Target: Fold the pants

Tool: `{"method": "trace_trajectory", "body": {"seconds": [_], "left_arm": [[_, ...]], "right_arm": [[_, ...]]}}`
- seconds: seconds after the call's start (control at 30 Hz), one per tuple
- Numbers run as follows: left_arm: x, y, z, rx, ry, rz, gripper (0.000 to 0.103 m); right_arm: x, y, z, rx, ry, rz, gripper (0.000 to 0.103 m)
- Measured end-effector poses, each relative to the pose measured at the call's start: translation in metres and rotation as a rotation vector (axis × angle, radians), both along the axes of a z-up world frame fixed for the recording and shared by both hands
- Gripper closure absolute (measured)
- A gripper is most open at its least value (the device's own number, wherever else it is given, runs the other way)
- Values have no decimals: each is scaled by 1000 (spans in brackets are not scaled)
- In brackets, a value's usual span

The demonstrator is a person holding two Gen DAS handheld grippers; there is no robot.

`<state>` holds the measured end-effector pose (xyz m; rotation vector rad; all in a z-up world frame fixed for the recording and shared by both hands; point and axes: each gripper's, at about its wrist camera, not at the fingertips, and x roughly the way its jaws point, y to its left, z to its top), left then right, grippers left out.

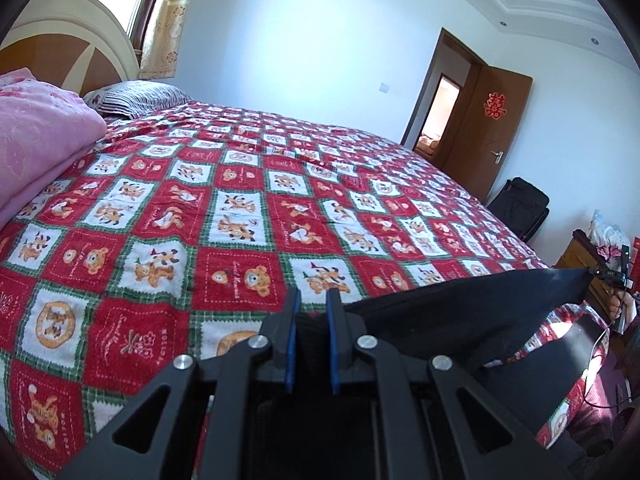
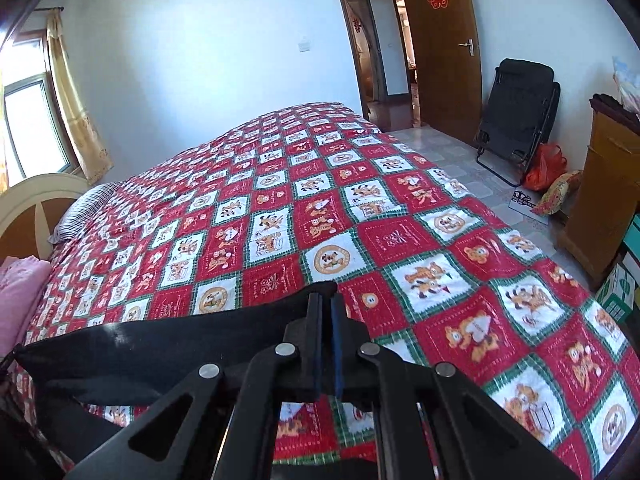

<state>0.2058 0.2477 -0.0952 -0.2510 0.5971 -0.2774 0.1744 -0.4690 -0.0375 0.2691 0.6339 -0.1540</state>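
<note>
Black pants (image 1: 472, 308) stretched taut between left gripper (image 1: 314, 300), right gripper (image 2: 326, 304), bedspread (image 1: 240, 208) beyond

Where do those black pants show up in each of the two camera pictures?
Left wrist view: black pants at lower right, stretching right from the left gripper.
Right wrist view: black pants at lower left, stretching left from the right gripper.
Shared landmark: brown door with a red paper decoration.
</note>
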Motion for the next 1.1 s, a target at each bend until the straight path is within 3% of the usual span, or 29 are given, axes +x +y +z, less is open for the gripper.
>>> {"method": "trace_trajectory", "body": {"seconds": [0.37,0.63,0.8,0.93,1.1], "left_arm": [[-57,5,-2,-60,-65,-30,90],[-101,9,-40,-87,-32,-30,90],[-110,4,-64,-46,18,-31,90],[-115,7,-64,-51,9,-23,90],[-118,3,-69,7,21,-32,86]], "right_arm": [[-65,-9,-17,31,2,-19,100],[-99,-23,-51,41,81,-40,100],[-108,-26,-73,31,144,-52,101],[-116,-23,-71,16,140,-51,101],[-121,-21,-76,-30,183,-58,101]]}}
